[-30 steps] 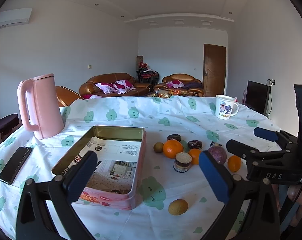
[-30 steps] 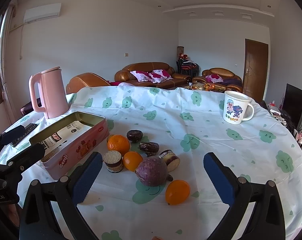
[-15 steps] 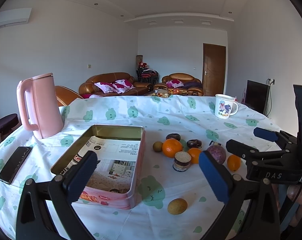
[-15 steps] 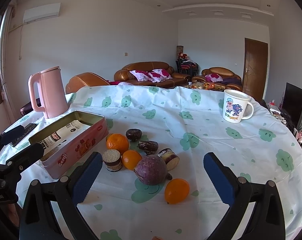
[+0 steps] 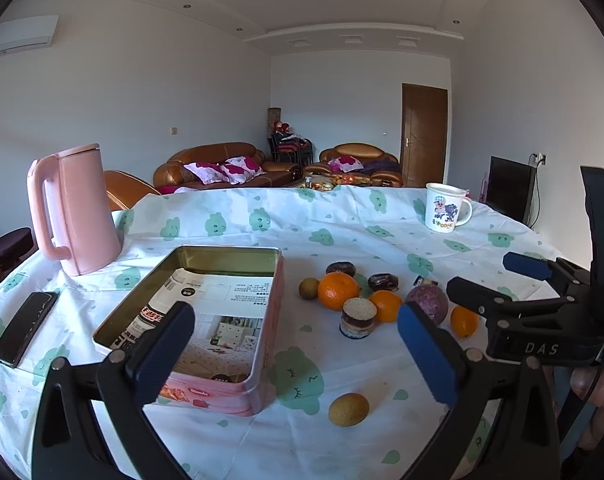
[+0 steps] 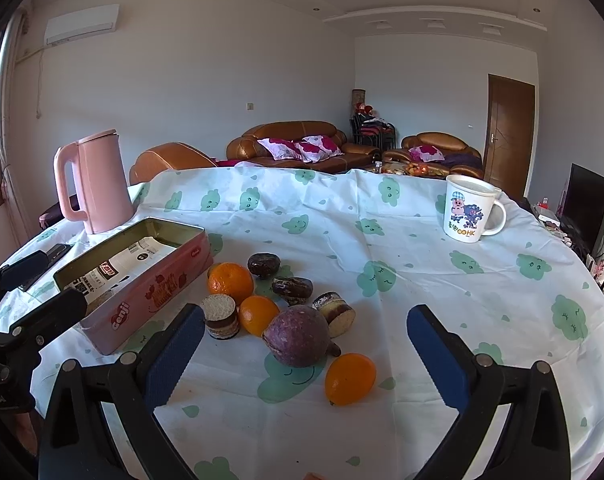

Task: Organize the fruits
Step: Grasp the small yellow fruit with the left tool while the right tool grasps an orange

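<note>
A pink open tin (image 5: 262,320) (image 6: 162,280) lined with printed paper lies on the tablecloth. To its right is a cluster: oranges (image 5: 337,290) (image 6: 230,282), a purple passion fruit (image 6: 297,335) (image 5: 428,304), a small orange (image 6: 350,378), round cakes (image 6: 220,316) and dark dates (image 6: 264,265). A yellow-brown fruit (image 5: 348,409) lies alone near the front. My left gripper (image 5: 296,356) is open and empty above the tin's near right corner. My right gripper (image 6: 306,356) is open and empty, hovering just before the passion fruit.
A pink kettle (image 5: 76,216) stands at the back left, a black phone (image 5: 24,334) lies at the left edge, and a printed white mug (image 6: 470,214) stands at the back right. Sofas and a door are beyond the round table.
Both grippers have drifted slightly; the fruit cluster sits a little lower and nearer in the right wrist view. Nothing was taken hold of or let go.
</note>
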`<action>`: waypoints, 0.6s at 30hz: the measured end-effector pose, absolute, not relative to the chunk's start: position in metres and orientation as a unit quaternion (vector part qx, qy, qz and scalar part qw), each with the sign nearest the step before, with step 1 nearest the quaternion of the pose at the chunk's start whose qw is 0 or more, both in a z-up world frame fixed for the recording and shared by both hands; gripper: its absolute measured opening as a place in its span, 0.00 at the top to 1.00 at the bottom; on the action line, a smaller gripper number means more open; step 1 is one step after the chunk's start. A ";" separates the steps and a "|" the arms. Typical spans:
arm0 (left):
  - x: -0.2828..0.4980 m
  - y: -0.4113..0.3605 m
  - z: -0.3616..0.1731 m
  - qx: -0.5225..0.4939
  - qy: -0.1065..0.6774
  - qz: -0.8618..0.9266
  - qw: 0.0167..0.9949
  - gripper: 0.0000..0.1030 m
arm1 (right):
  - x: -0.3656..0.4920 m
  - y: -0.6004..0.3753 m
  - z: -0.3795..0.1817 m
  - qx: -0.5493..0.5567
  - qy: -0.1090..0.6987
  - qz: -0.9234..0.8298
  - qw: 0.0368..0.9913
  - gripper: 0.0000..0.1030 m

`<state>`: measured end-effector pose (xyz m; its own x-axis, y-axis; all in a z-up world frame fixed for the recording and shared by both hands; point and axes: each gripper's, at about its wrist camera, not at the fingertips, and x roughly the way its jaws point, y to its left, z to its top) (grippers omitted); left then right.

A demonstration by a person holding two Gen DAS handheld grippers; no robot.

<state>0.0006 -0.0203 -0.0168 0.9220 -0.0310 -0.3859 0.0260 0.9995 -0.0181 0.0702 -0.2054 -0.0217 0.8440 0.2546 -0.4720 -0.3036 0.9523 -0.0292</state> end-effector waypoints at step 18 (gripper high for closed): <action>0.015 -0.055 -0.054 0.018 0.271 -0.100 0.957 0.31 | 0.087 -0.236 -0.063 -0.046 0.305 0.145 0.940 0.31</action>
<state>0.0152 -0.0548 -0.0543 0.8333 -0.1816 -0.5221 0.2011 0.9794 -0.0196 0.0868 -0.2358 -0.0627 0.7720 0.2449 -0.5865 -0.3014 0.9535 0.0015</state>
